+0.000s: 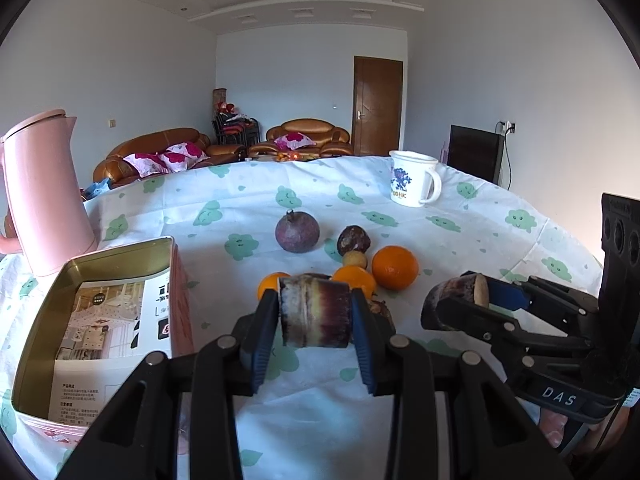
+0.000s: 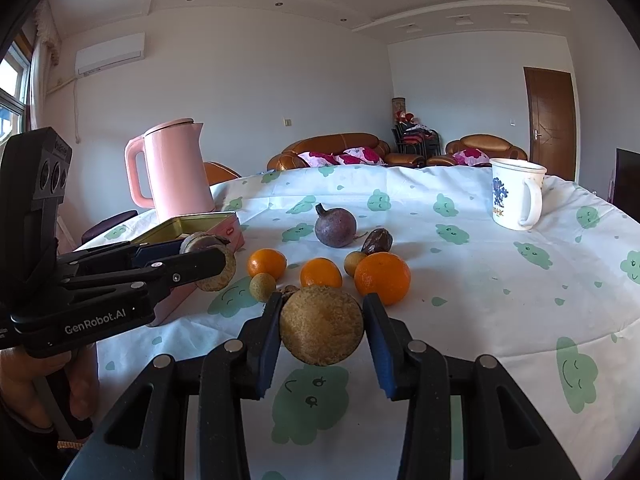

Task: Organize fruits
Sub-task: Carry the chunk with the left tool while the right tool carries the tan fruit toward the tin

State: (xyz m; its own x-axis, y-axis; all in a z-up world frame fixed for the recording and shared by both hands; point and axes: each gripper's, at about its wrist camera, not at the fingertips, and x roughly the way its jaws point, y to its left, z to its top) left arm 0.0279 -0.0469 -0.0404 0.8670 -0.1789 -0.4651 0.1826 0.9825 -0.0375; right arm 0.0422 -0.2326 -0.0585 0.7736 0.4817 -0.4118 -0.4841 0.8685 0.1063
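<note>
My left gripper is shut on a short piece of purple sugarcane, held above the cloth beside the open pink tin. My right gripper is shut on a second sugarcane piece, seen end-on; it also shows in the left wrist view. On the cloth beyond lie three oranges, a purple pomegranate, a dark date and two small tan longans.
A pink kettle stands behind the tin at the left. A white mug stands at the far right of the round table. Sofas and a door are in the room behind.
</note>
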